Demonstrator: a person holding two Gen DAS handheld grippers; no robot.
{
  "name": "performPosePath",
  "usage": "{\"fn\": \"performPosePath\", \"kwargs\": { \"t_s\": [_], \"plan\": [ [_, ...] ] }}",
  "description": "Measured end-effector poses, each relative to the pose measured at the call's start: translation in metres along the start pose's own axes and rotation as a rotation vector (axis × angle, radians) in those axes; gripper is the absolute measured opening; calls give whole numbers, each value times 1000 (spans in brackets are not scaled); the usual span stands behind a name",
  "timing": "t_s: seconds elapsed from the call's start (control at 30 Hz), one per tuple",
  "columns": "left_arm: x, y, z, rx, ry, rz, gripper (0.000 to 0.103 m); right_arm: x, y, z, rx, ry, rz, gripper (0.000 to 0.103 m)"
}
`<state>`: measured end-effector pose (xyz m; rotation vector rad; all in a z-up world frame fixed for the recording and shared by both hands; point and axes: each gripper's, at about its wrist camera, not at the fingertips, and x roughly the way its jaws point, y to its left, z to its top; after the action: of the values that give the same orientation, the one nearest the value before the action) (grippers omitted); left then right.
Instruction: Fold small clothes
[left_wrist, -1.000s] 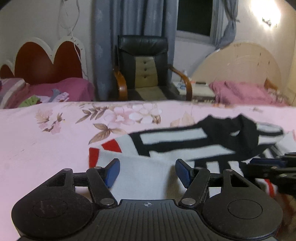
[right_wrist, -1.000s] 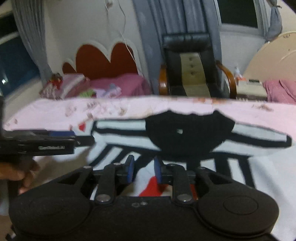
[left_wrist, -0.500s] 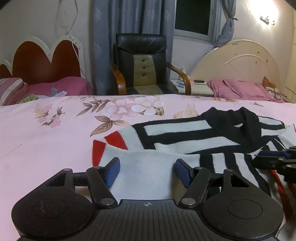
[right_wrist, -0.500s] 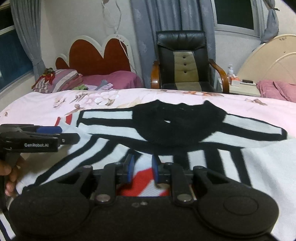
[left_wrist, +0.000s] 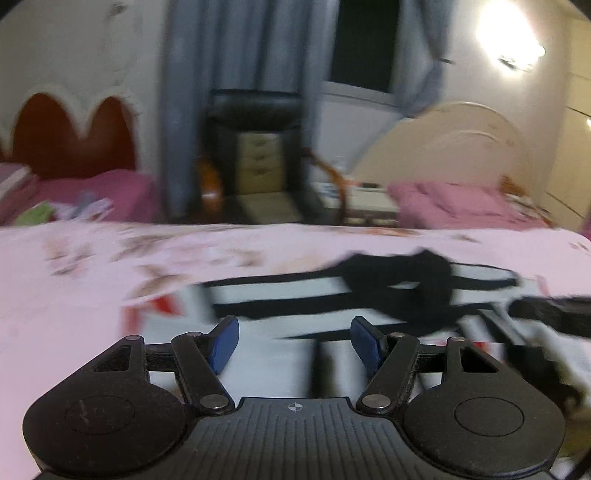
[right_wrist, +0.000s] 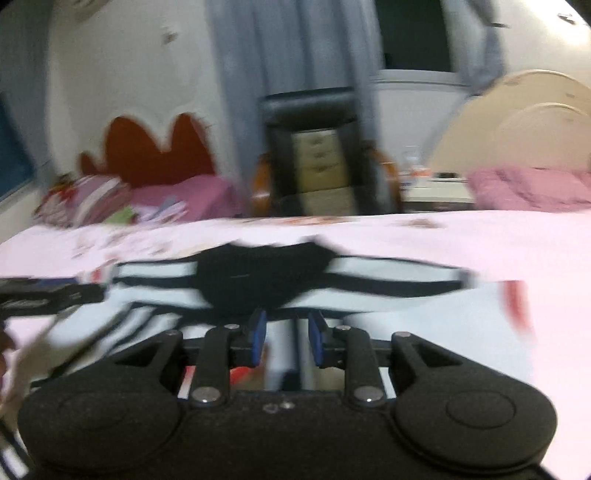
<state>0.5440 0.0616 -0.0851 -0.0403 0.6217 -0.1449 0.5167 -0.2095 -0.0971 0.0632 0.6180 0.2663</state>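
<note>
Sweater (right_wrist: 258, 273), striped knit, soft and limp: grasp at hem edges; left gripper (left_wrist: 293, 343) jaws apart over cloth, right gripper (right_wrist: 284, 338) opening, cloth between.

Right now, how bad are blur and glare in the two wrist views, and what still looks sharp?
Left wrist view: sideways motion smear across the striped sweater and flowered bedspread; the wall lamp blows out the top right; the left claw alone is crisp. Right wrist view: the same smear over sweater and armchair, no glare; the right claw is fairly sharp.
</note>
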Motion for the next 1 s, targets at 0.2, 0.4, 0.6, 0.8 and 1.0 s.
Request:
{"fn": "performPosePath", "kwargs": {
  "t_s": [0.2,0.4,0.6,0.8,1.0],
  "plan": [
    [38,-77,-8,96,88,-69,67,3,-80,8,42,37,-195,21],
    [49,-97,-12,135,87,-1,74,16,-127,0,46,84,-242,26],
    [9,-108,-12,106,24,-18,74,-28,-124,-11,86,3,-104,24],
    [-1,-127,-50,158,75,24,74,-60,-95,-43,-16,33,18,25],
    [-39,-113,-54,102,-6,88,74,-64,-82,-45,51,73,139,34]
  ]
}}
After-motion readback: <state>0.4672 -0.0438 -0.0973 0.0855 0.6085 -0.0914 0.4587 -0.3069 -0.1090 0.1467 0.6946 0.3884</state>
